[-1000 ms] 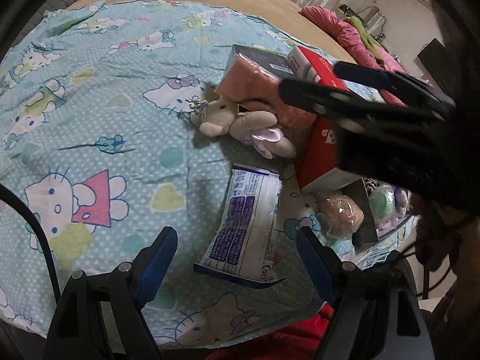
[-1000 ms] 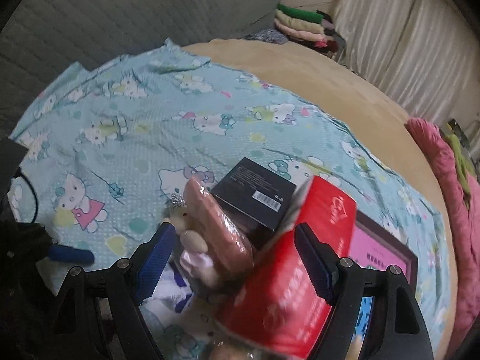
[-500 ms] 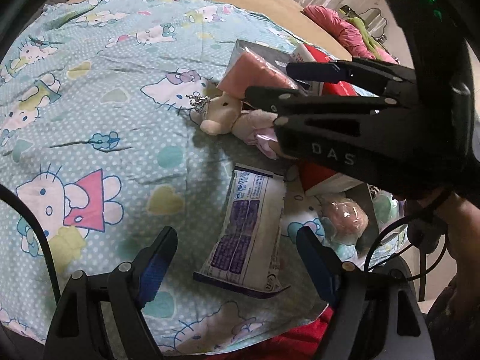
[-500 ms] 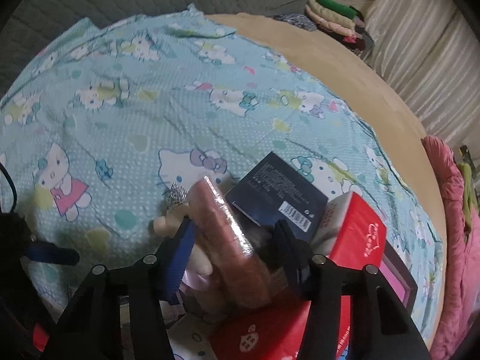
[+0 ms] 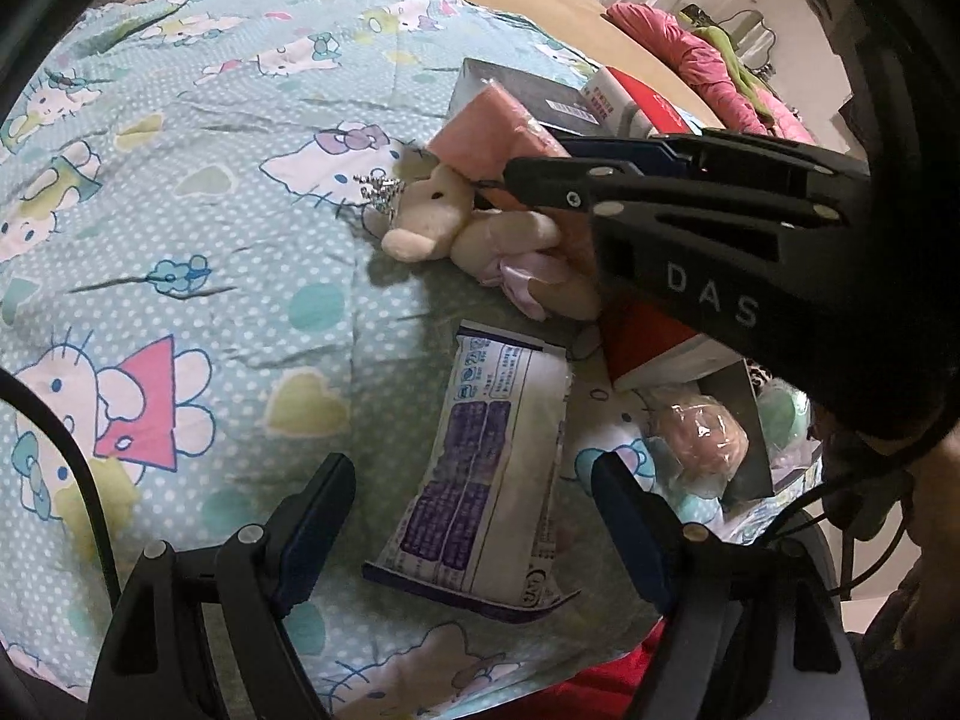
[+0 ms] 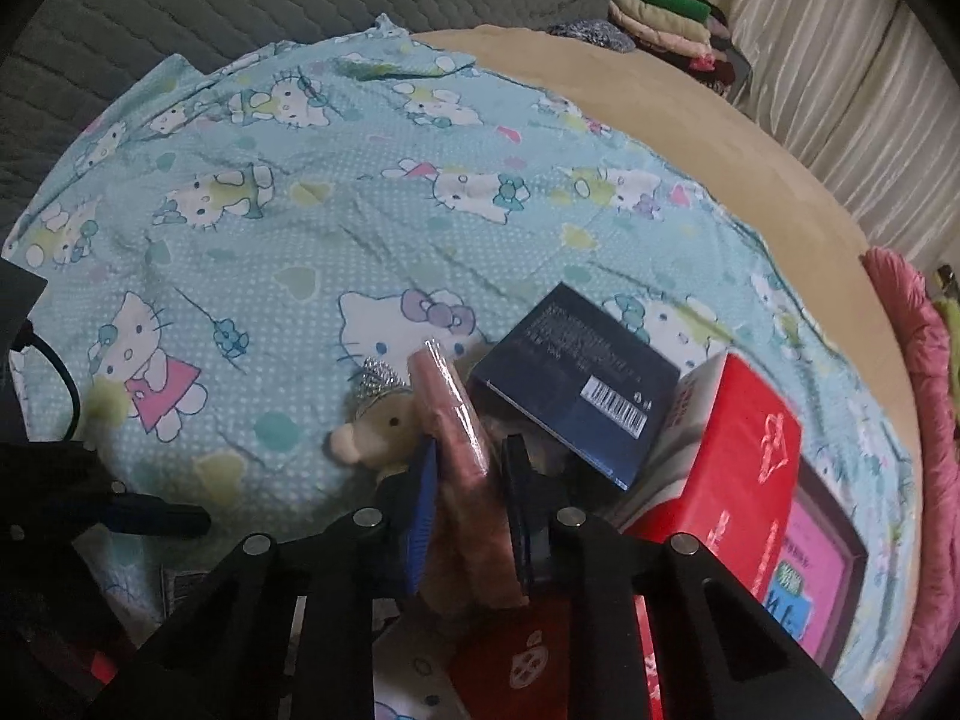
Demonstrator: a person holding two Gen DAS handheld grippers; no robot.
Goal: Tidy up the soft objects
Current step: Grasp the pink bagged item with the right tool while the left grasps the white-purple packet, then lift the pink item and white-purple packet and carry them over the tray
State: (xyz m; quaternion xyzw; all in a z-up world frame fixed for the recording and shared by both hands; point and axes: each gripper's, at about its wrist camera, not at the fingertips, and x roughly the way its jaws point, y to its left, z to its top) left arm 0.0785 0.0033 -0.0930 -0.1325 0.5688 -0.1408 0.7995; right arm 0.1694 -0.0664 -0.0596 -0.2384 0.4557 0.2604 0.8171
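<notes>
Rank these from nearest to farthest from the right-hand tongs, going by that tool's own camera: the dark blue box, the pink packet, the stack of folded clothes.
1. Pink packet: between the right tongs, whose jaws are closing on it.
2. Dark blue box: just beyond, up and to the right, on the cartoon-cat sheet.
3. Stack of folded clothes: far off at the top, past the sheet's edge.

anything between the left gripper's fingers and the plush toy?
Left wrist view: the white and purple wipes packet lies flat on the sheet, reaching between the open left gripper fingers. Beyond its far end, bare sheet up to the plush toy.
</notes>
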